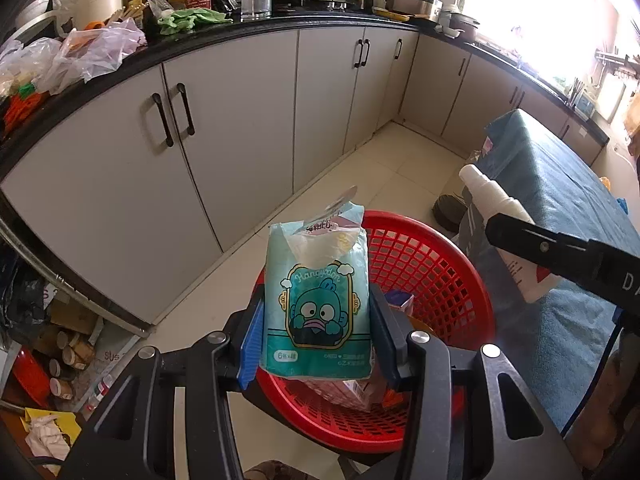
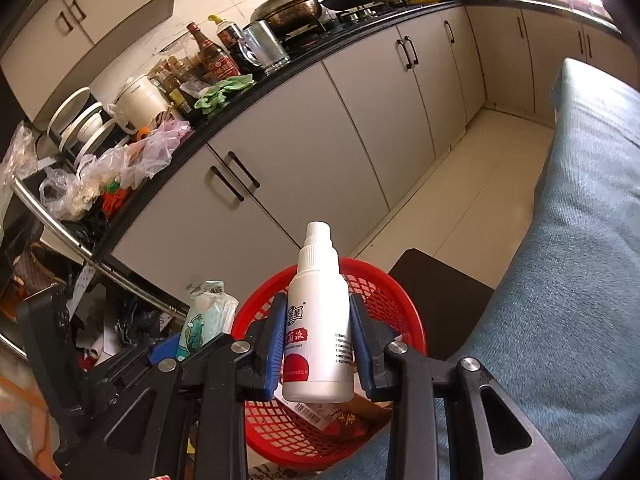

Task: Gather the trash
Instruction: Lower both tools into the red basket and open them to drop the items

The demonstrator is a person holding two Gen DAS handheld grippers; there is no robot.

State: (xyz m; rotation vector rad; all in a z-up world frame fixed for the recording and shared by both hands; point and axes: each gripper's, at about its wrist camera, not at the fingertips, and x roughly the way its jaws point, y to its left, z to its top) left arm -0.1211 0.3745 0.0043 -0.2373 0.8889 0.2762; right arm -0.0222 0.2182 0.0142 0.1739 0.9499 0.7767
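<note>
Left wrist view: the left gripper is grasping a tissue pack, pads pressed on both its sides, the pack upright w/ the torn top upward. It hangs over the near rim of the red basket, which stands on the floor beside a bed w/ a blue cover. At the right the right gripper comes in from the side, carrying a white bottle.

To do the drop well, I think the pack should go a bit further over the basket middle before the jaws let go, because now it is only above the near rim and can tip outside. Release low, so it does not bounce.

Hard to see: what lies in the basket, since the pack and gripper cover most; only a pink box and smth blue show. The window is blown out white.

Right wrist view: the right gripper is clenched on the bottle, cap up, above the basket. Same advice: centre first, then open. The two grippers are near each other, so one at a time is safer, imo.

Hidden: the basket bottom behind the bottle; a printed carton is partly seen. The pack is half cut by the left gripper.
</note>
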